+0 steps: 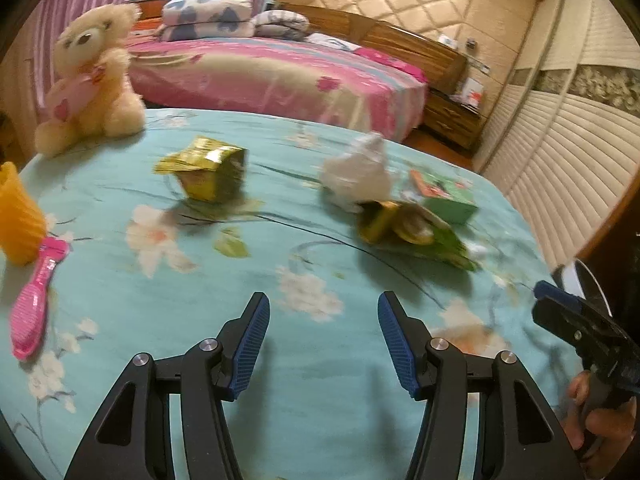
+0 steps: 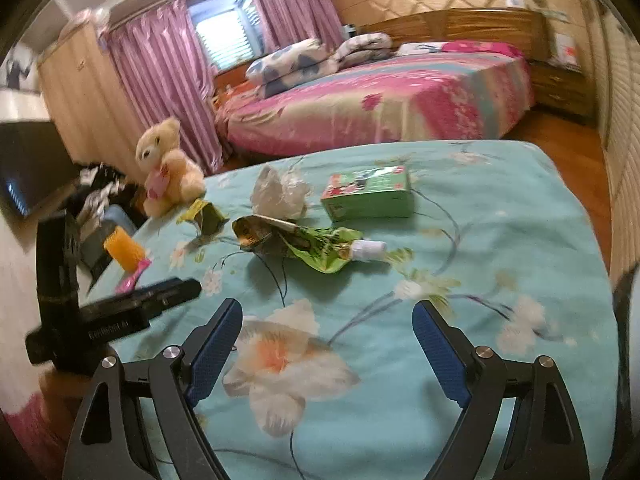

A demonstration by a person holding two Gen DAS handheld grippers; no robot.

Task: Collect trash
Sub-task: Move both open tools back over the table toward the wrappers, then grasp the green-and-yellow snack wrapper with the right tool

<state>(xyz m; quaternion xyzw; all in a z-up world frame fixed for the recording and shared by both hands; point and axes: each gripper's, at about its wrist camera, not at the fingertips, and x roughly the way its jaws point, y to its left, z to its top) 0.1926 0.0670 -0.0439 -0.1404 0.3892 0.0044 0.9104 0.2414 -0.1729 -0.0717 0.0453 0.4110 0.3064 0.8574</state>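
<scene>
Trash lies on a turquoise flowered bedspread [image 1: 312,412]. A gold-green crumpled wrapper [image 1: 208,168] sits left of centre. A crumpled white plastic bag [image 1: 356,172] lies further right, with a green drink pouch [image 1: 412,228] in front of it and a green carton box [image 1: 448,196] beside it. In the right wrist view I see the same pouch [image 2: 304,240], the same bag [image 2: 280,192], the same box [image 2: 368,196] and the same wrapper [image 2: 204,216]. My left gripper [image 1: 324,312] is open and empty, short of the trash. My right gripper [image 2: 328,320] is open and empty above the bedspread [image 2: 500,240].
A cream teddy bear [image 1: 92,76] sits at the bedspread's far left corner. An orange cup [image 1: 18,216] and a pink hairbrush [image 1: 36,300] lie at the left edge. A pink bed [image 1: 280,76] stands behind. A louvred wardrobe [image 1: 560,168] runs along the right.
</scene>
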